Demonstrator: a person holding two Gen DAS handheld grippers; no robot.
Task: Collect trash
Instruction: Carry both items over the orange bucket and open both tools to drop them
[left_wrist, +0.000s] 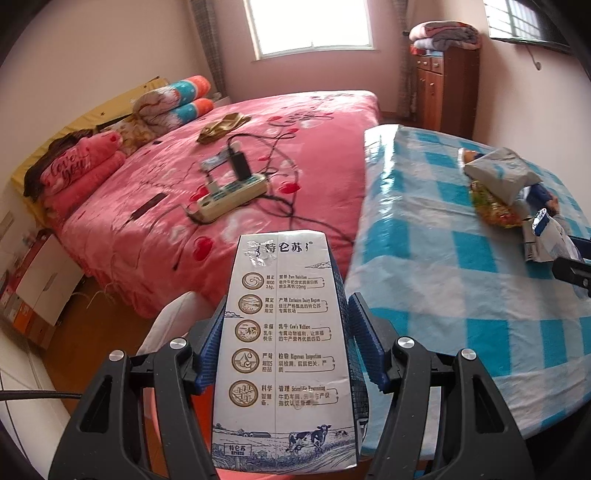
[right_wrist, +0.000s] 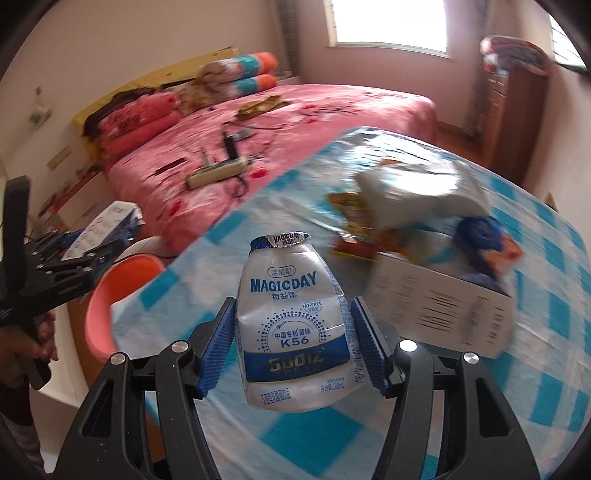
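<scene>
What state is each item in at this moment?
Left tool: shut on milk carton.
Milk carton: held, off the table.
Right tool: shut on yogurt bottle.
Yogurt bottle: crumpled, held above table.
Wrapper pile: lying on checkered table.
Power strip: on bed, plugs inserted.

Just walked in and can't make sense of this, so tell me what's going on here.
A person is clearing trash with a handheld gripper in each hand. The left gripper has its jaws shut on a Telunsu milk carton; the right gripper grips an empty Magicday yogurt drink pouch above the blue checked table. More wrappers lie on the table.
</scene>
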